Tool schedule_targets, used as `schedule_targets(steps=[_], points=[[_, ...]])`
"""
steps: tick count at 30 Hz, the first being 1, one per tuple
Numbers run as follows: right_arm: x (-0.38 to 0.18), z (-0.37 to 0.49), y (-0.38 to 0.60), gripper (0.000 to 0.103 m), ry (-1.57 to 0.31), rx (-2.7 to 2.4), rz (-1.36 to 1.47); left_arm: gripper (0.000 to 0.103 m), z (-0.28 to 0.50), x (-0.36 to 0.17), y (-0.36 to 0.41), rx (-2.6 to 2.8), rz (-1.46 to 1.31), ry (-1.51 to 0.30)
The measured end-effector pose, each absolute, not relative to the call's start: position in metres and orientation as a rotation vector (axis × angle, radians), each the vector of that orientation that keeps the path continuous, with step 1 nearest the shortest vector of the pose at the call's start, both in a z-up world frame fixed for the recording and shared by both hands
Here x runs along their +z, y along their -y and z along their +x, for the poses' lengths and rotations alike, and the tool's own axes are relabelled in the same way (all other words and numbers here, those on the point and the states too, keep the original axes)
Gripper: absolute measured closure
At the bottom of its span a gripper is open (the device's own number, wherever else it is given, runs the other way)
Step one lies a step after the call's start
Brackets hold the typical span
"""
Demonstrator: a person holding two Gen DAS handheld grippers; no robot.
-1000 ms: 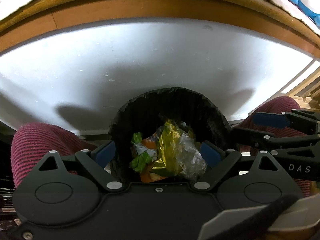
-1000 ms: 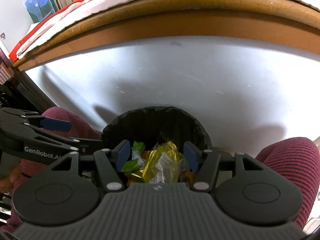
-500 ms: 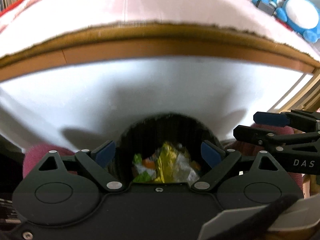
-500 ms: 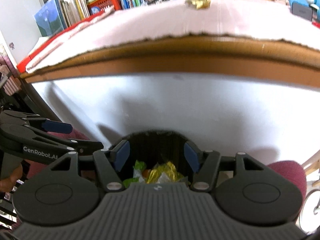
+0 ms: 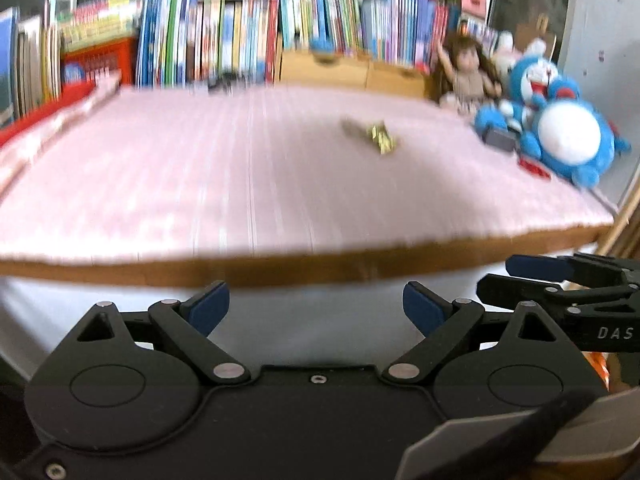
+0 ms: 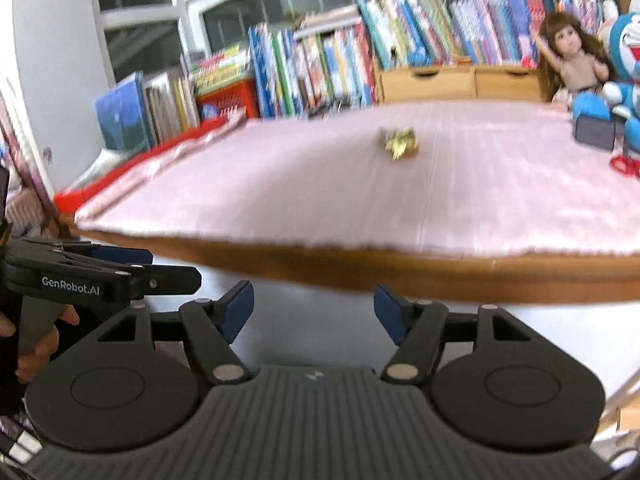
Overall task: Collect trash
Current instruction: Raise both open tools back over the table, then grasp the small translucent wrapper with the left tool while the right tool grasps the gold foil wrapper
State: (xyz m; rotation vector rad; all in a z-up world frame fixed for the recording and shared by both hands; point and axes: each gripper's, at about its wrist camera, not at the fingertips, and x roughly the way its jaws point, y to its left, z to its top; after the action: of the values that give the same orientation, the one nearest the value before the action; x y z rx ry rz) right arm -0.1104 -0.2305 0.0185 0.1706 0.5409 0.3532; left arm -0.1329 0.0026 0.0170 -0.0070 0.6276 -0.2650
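Observation:
A crumpled gold wrapper [image 5: 382, 139] [image 6: 400, 143] lies far back on the pink-covered table [image 5: 240, 184] [image 6: 400, 208]. Both grippers hang just below the table's wooden front edge. My left gripper [image 5: 316, 308] is open with nothing between its blue pads. My right gripper [image 6: 314, 312] holds nothing and its jaws are opening. In the left wrist view the right gripper [image 5: 560, 280] shows at the right edge; in the right wrist view the left gripper [image 6: 104, 276] shows at the left, held by a hand. The trash bin is out of view.
Rows of books [image 5: 240, 36] [image 6: 360, 56] and a wooden drawer box [image 6: 460, 80] line the table's far side. A doll [image 5: 468, 76] and a blue plush toy [image 5: 560, 128] sit at the back right, with a small dark box [image 6: 594, 132] beside them.
Both grippers rose from over the lined bin full of wrappers and tilted up; the bin dropped out of view and the tabletop with the gold wrapper came into sight.

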Motion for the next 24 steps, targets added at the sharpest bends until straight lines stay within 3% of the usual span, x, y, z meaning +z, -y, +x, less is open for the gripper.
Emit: schedule_targets(steps=[10, 24], points=[[0.045, -0.074, 0.247, 0.025, -0.414, 0.290, 0.148, 0.010, -0.075, 0.047, 0.019, -0.253, 0.019, -0.521], [0.044, 0.014, 0.260, 0.024, -0.439, 0.234, 0.129, 0.011, 0.034, 0.064, 0.035, -0.236, -0.048, -0.529]])
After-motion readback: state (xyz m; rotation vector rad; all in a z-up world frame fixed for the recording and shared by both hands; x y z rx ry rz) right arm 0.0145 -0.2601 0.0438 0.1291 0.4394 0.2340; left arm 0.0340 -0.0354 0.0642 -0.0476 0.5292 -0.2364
